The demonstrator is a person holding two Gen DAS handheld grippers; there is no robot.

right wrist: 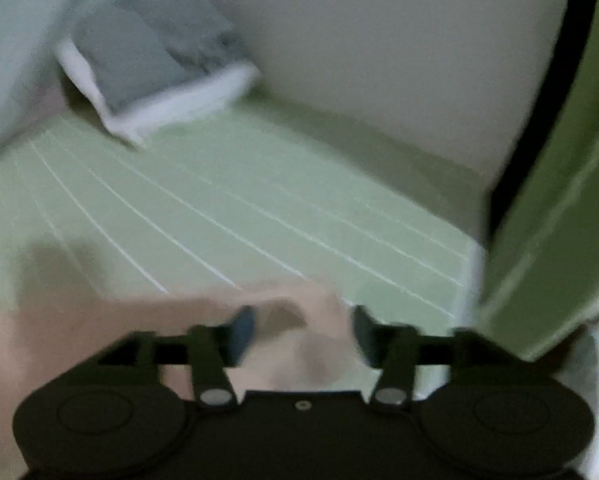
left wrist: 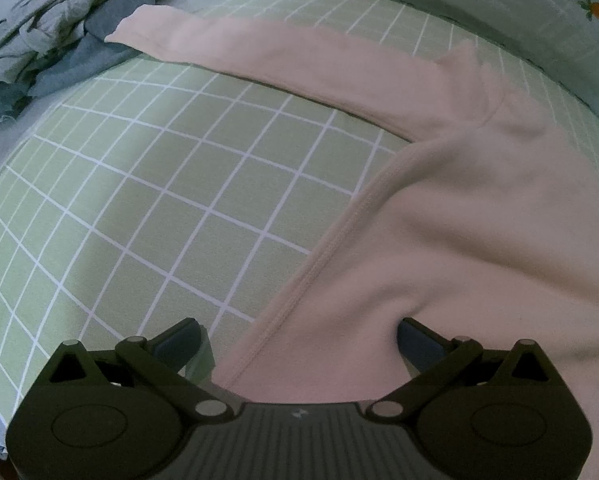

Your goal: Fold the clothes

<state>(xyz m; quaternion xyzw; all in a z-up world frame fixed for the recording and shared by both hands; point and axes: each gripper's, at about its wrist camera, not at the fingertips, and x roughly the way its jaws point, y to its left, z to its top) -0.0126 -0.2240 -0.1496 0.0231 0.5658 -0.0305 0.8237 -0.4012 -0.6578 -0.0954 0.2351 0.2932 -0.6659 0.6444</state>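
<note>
Two claws are spread wide: left claw (left wrist: 299, 334) and right claw (right wrist: 303, 332) straddle the pink sweater (left wrist: 479, 216), ungripped, on the bed (left wrist: 159, 200).

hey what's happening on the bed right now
A person is folding clothes with a pair of tongs in each hand. A pink sweatshirt lies on the green checked sheet, one sleeve stretched out. The left tongs sit open over its hem; the right tongs are open around pink fabric, though that view is blurred.
</note>
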